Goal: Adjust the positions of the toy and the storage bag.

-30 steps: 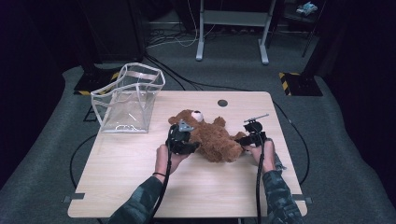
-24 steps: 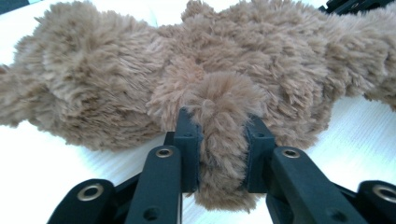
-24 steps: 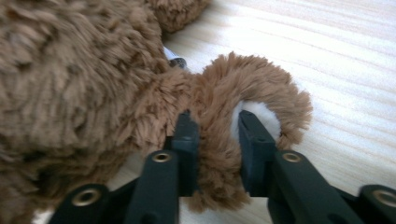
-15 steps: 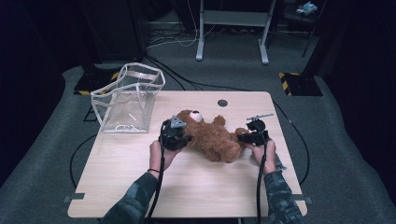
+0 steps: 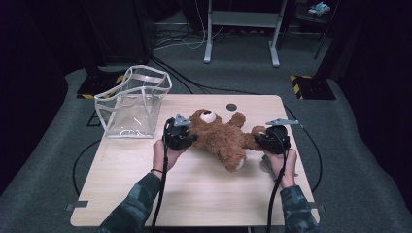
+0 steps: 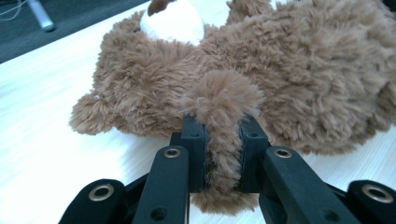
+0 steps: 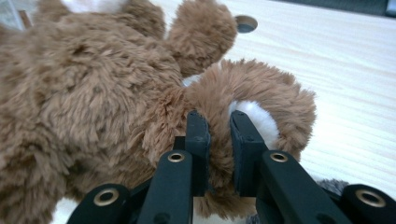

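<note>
A brown teddy bear (image 5: 221, 138) with a white muzzle lies stretched across the wooden table (image 5: 204, 189). My left gripper (image 5: 193, 138) is at its left end, and its jaws have just been closing. In the left gripper view they (image 6: 223, 135) pinch one furry arm of the bear (image 6: 289, 70). At the bear's right end my right gripper (image 5: 257, 141) has also just been closing. Seen from the right gripper view, it (image 7: 219, 135) is shut on a paw with a white sole, part of the bear (image 7: 84, 93).
A clear plastic bag (image 5: 133, 102) stands open at the table's back left corner. A round dark grommet (image 5: 231, 107) sits near the far edge behind the bear. Cables trail from both grippers toward the front edge. Metal stand legs (image 5: 240, 29) rise on the floor beyond.
Both grippers have closed on the bear's limbs and risen a little, the right one more. The bear is now pulled out lengthwise between them.
</note>
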The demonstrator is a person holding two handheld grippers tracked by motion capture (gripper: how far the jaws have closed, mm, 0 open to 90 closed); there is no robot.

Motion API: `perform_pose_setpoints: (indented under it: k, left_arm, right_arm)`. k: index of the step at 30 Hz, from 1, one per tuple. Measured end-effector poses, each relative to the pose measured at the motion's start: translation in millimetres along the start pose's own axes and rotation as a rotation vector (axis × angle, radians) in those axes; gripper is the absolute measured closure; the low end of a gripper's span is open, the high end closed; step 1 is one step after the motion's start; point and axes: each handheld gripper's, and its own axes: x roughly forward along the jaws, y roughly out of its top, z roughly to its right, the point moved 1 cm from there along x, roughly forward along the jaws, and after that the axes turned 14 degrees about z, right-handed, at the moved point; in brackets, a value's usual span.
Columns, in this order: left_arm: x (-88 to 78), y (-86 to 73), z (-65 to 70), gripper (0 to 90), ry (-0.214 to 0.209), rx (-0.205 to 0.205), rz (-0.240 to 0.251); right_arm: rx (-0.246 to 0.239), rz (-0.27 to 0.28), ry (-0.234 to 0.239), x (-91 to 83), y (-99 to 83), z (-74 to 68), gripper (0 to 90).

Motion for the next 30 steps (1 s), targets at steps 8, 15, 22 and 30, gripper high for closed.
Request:
perform_pose_setpoints:
  k: [8,15,22,30]
  left_arm:
    - [13.0,-1.1,-21.3,78.1,-0.019,0.002,-0.017]
    - [29.2,-7.3,-36.0,78.0,-0.018,-0.007,-0.065]
    - [38.7,-21.0,-56.2,76.3,-0.004,-0.067,-0.125]
    - [38.4,-34.3,-66.8,67.9,0.014,-0.181,-0.133]
  right_arm:
    - [-0.071,-0.01,-0.006,-17.2,-11.1,-26.8,80.4]
    - [-0.069,-0.037,0.022,-21.9,-32.5,-51.3,80.1]
    - [-0.014,-0.077,0.155,-15.6,-59.5,-75.3,72.5]
    - [0.067,-0.033,0.15,-21.0,-62.8,-52.3,30.6]
